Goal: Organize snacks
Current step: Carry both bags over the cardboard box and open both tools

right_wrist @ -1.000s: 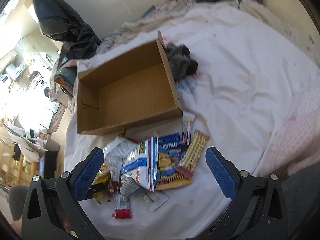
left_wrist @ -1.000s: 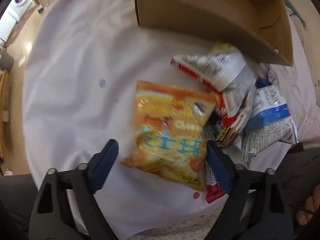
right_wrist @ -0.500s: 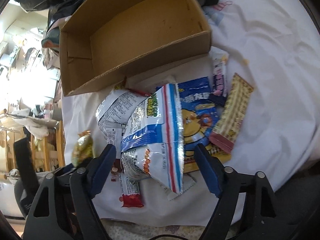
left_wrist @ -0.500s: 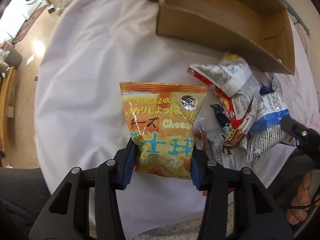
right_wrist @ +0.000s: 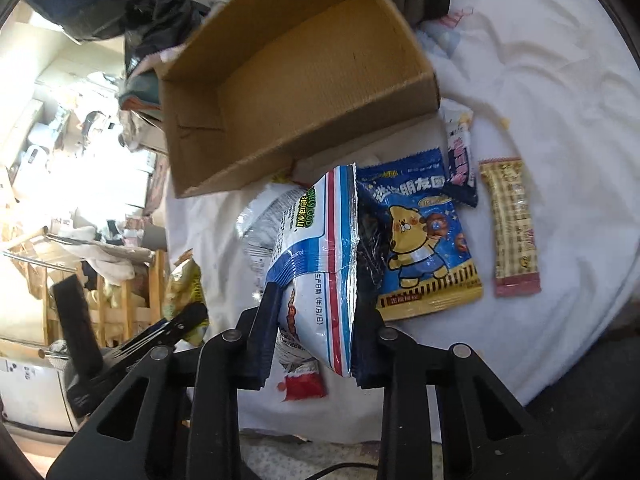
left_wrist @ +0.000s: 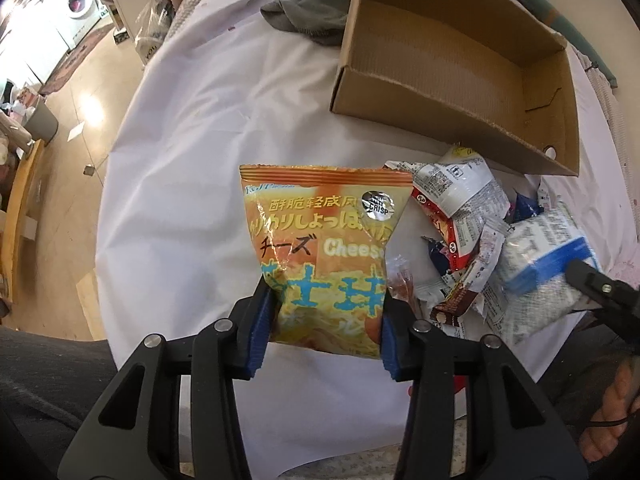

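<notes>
My left gripper [left_wrist: 324,328] is shut on the lower part of an orange cheese snack bag [left_wrist: 324,240] and holds it upright above the white sheet. My right gripper [right_wrist: 316,332] is shut on a white, blue and red snack bag [right_wrist: 320,248], lifted off the pile. That bag also shows in the left wrist view [left_wrist: 540,272]. An open empty cardboard box [left_wrist: 452,60] lies beyond the snacks, also in the right wrist view [right_wrist: 296,76]. Loose packets remain: a blue bear bag [right_wrist: 424,240], a tan wafer bar [right_wrist: 514,228] and a red-and-white packet [left_wrist: 452,200].
A white sheet [left_wrist: 192,168] covers the surface. A grey cloth [left_wrist: 308,12] lies by the box's far corner. A small dark stick packet [right_wrist: 460,156] and a small red packet [right_wrist: 304,384] lie among the snacks. Floor and furniture are to the left.
Both grippers closed on their bags and lifted them. The left one took the orange cheese bag, the right one the white and blue bag. Both views moved closer to the box.
</notes>
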A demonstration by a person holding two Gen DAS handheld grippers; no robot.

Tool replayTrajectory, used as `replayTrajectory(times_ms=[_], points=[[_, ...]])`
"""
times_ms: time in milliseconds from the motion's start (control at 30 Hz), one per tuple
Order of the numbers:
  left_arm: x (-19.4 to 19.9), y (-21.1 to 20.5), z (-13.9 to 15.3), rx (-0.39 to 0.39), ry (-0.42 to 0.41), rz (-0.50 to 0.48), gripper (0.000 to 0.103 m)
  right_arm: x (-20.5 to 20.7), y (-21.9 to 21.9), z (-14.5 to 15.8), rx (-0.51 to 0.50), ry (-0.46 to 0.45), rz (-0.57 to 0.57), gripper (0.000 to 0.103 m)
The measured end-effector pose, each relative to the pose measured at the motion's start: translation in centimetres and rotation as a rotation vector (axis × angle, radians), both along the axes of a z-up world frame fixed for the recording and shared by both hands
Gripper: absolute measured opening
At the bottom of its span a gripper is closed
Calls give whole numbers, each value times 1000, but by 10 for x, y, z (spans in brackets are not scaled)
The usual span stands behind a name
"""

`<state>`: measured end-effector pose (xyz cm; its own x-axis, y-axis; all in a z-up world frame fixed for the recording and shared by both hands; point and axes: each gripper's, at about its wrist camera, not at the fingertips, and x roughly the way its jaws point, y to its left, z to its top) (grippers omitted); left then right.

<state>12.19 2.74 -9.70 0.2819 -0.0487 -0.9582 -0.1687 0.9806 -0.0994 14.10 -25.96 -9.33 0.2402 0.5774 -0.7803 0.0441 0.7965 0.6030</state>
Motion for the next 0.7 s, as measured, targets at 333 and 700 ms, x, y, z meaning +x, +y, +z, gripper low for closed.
replayTrajectory(times_ms=[333,700], points=[[7,8,84,24,-259,22,41,-20,-51,88,121,-275,-88,30],[84,-17,115,74,-340,-74,41,58,-36,91,131,-325,-113,30]])
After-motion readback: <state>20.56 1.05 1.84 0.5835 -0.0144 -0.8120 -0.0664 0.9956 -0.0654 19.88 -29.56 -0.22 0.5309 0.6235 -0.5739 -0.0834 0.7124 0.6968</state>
